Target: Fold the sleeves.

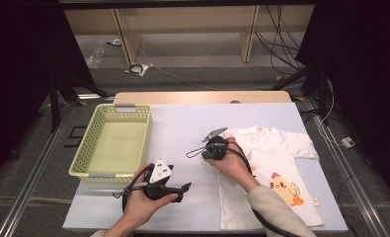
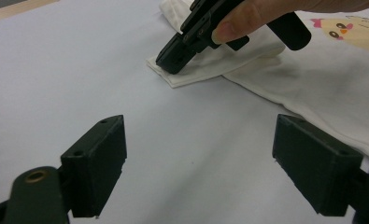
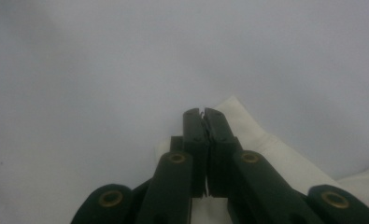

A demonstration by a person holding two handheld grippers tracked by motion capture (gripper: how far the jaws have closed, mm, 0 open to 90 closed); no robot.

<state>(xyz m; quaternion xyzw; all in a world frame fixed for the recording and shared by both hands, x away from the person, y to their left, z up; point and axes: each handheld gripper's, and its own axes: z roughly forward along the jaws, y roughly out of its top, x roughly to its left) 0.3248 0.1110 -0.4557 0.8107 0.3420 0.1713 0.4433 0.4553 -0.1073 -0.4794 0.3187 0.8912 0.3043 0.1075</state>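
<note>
While your right gripper [image 1: 206, 149] pinches the white shirt's [image 1: 276, 163] sleeve [image 2: 205, 70] (jaws fully closed on fabric), your left gripper [image 1: 185, 188] waits wide open, empty, left of it.

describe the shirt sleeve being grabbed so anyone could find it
On the pale table, right of the green basket, lies a white baby shirt with a chick print. The sleeve is the one nearest the basket, pinched by the right hand-held gripper; the other sleeve lies free.
</note>
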